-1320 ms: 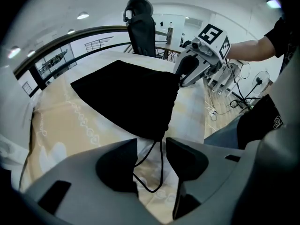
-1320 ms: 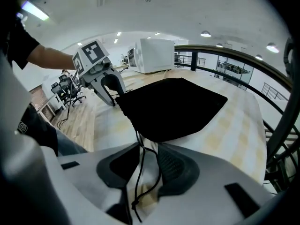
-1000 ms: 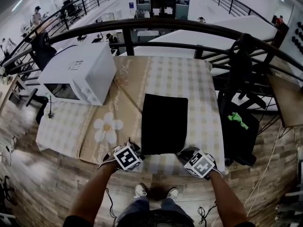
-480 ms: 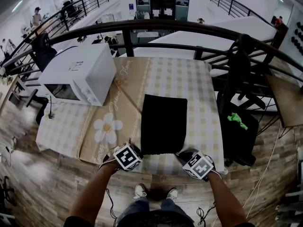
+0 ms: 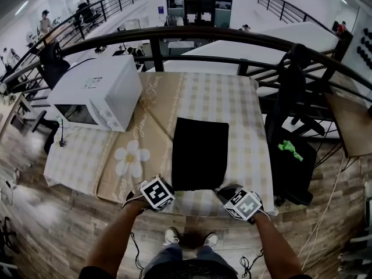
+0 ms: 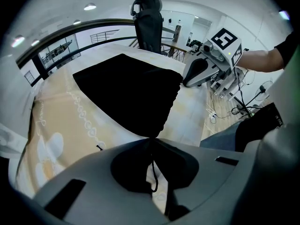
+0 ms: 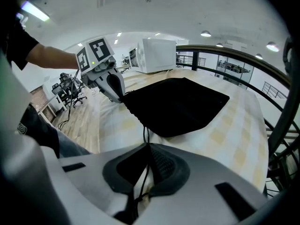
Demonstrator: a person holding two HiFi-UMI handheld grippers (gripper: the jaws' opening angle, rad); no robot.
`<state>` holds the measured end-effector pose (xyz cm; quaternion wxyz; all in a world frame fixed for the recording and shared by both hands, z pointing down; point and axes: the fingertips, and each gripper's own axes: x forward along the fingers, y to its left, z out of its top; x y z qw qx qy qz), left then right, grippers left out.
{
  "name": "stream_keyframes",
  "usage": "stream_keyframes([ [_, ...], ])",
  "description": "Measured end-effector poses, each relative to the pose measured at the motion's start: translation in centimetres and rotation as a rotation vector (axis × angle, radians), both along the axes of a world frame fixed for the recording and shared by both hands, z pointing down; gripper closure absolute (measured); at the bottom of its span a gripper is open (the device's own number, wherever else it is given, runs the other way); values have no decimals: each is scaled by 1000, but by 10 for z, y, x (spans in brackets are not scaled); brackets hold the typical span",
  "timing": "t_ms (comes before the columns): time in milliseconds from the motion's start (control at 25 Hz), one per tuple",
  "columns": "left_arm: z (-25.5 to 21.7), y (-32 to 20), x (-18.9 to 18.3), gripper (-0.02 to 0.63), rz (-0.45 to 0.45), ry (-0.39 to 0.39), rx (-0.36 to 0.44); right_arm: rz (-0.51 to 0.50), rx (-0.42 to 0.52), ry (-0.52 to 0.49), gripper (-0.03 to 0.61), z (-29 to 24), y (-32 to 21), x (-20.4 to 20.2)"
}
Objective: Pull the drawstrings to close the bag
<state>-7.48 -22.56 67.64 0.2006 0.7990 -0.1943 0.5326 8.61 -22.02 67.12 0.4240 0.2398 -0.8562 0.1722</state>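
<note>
Both pairs of jaws have gone from spread to pressed together since the earlier frame; your hands have hardly shifted otherwise.

Left gripper [image 5: 165, 188]: its jaws are shut tight and pinch the left cord [image 6: 153, 175]. A thin black loop of that cord hangs in the hollow just behind the closed tips. The bag [image 5: 200, 153] begins right at those tips, with its near left corner touching them, and spreads away ahead of them.

Right gripper [image 5: 225, 192]: its jaws are likewise shut and pinch the right cord [image 7: 145, 133]. That cord runs from the tips forward to the bag's near right corner, a little ahead of them, and trails back through the hollow behind them.

Bag: black, flat, lying on the surface [image 5: 238, 103] with its mouth edge toward you, spanning the gap between your two pairs of jaws. Its mouth edge shows small gathers, seen in the left gripper view. Each gripper's tip meets one near corner of the bag; the two grippers stand apart by the bag's width.

Beyond the bag, to the far left of the left jaws, a white microwave [image 5: 96, 92] sits on the same surface, well apart from the bag. A dark railing [image 5: 232, 34] crosses behind the far edge.
</note>
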Motion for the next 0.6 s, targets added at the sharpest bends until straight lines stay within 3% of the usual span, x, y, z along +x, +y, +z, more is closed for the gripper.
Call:
stream_keyframes([
  [400, -10, -3, 1, 584, 14, -2, 51, 25, 5, -24, 557, -7, -6, 2],
  [600, -19, -9, -6, 584, -25, 8, 85, 41, 30, -44, 557, -16, -14, -2],
])
